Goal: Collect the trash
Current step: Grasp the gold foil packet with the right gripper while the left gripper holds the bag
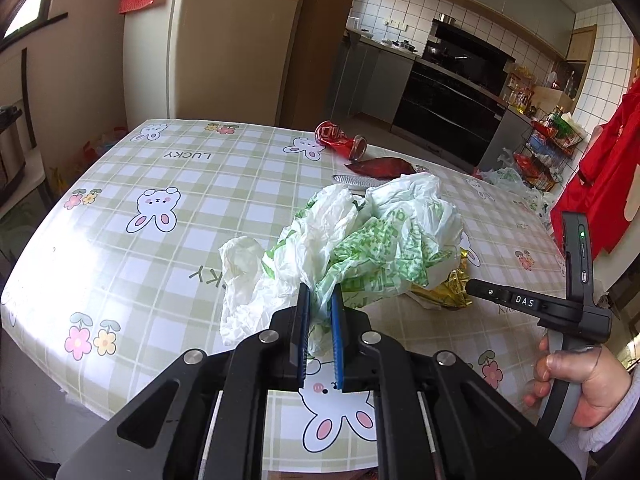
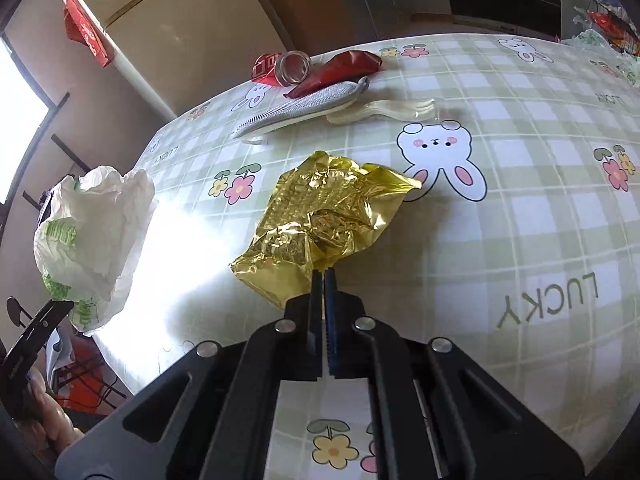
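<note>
Worktop [image 1: 168,216], covered by a green-checked cloth printed with rabbits, flowers and the word LUCKY; a fridge [image 1: 236,40] stands behind it and a kitchen range [image 1: 452,92] farther back. Bag [image 1: 376,236], white plastic with green print, crumpled and bunched, gripped at its near edge by the left claw [image 1: 320,304], whose blue pads are drawn close on a fold of the plastic. Gold wrapper [image 2: 320,216], crinkled foil near the middle of the worktop, just right of the bag; the right claw [image 2: 324,280] is pinched tight on its near edge, pads almost meeting. Far edge of the worktop: a crushed red can [image 2: 286,67], a dark red wrapper [image 2: 340,68] beside it, a silver packet [image 2: 296,114] in front of both, and a clear plastic fork [image 2: 384,112] touching the packet. The person's right hand [image 1: 576,384] holds the right claw's handle.
</note>
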